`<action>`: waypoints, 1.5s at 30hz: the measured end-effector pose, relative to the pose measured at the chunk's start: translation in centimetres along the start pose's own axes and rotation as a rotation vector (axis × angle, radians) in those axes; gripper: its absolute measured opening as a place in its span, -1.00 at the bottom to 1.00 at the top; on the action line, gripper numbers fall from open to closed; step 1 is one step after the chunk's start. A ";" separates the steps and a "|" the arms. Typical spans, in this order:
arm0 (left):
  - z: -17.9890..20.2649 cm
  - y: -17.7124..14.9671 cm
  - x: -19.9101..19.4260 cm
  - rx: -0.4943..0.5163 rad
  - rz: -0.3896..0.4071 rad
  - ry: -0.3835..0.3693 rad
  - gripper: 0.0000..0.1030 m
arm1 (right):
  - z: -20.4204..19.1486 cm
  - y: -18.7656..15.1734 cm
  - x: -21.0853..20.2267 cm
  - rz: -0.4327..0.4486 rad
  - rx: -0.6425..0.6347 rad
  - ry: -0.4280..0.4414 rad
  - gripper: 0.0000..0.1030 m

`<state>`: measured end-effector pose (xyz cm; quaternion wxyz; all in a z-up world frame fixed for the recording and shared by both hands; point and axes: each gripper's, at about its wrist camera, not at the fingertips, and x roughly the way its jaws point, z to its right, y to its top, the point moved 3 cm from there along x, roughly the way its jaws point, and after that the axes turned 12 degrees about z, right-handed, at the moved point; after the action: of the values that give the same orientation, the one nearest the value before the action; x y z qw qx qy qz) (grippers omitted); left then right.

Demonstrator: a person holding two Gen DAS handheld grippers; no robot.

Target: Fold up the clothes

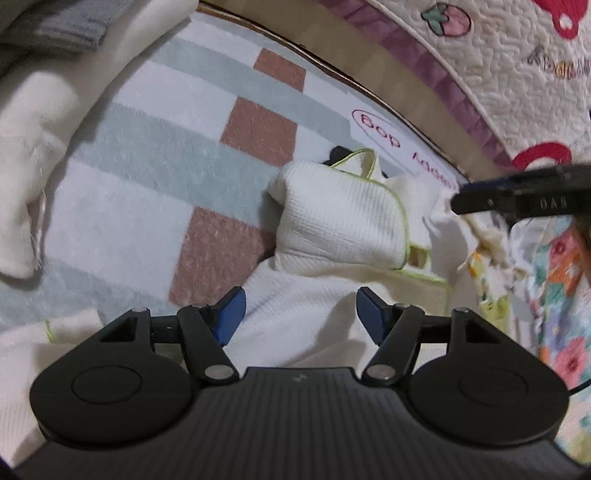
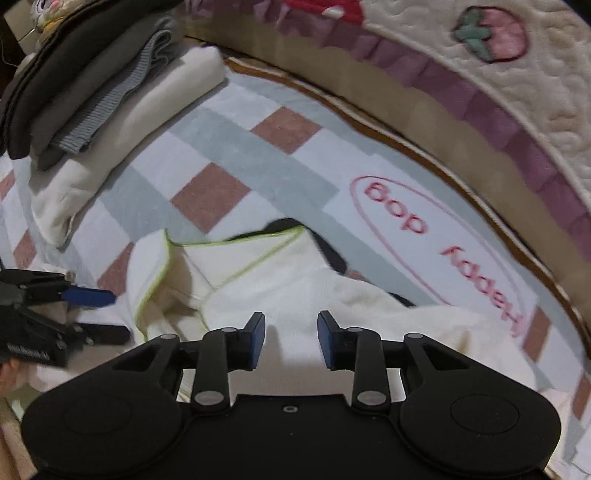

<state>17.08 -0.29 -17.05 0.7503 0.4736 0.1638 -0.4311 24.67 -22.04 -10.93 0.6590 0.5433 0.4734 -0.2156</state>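
Your left tongs (image 1: 299, 314) stand apart above a white waffle-weave garment (image 1: 340, 229) with lime-green piping, their blue pads clear of the cloth and nothing between them. Your right tongs (image 2: 291, 339) are likewise apart, with a narrower gap, above the same garment (image 2: 258, 280); nothing is clamped, though the view is motion-blurred. The garment lies crumpled on a checked rug (image 2: 229, 155) of white, grey-green and terracotta squares, which bears an oval of red lettering (image 2: 436, 236). A small black item (image 2: 284, 225) shows at the garment's far edge. At the rug's far left sits a stack of folded clothes (image 2: 85, 107): a cream piece at the bottom, grey and dark pieces above. A floral fabric (image 1: 561, 295) lies to the right of the garment. A quilted cover with strawberry motifs (image 2: 491, 33) runs along the rug's far border. No container appears in either view.
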 end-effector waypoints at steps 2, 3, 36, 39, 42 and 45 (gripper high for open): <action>0.0 0.1 -0.2 0.047 0.017 0.032 0.23 | -1.3 0.1 0.9 -0.003 -0.051 0.034 -0.11; 0.0 0.2 -0.2 0.066 0.023 0.047 0.23 | -2.1 0.0 1.3 -0.006 -0.094 0.042 0.02; -0.1 0.1 -0.5 0.106 0.021 -0.044 -0.28 | -2.4 -7.1 -3.0 -0.056 -0.003 0.030 -0.94; 0.2 -0.1 -0.3 0.123 0.027 -0.033 -0.28 | -3.0 -7.7 -2.7 -0.080 -0.112 0.018 -0.94; 0.2 0.4 -0.8 0.151 0.118 0.045 -0.28 | -3.3 -7.1 -2.1 -0.089 -0.208 -0.004 -0.91; 0.5 1.1 -1.7 0.203 0.188 0.067 -0.28 | -3.8 -5.5 -2.0 -0.044 -0.225 -0.009 -0.53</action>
<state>16.91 0.30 -15.09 0.7300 0.5743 0.0992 -0.3570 17.86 -20.73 -11.94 0.7130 0.4545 0.5033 -0.1780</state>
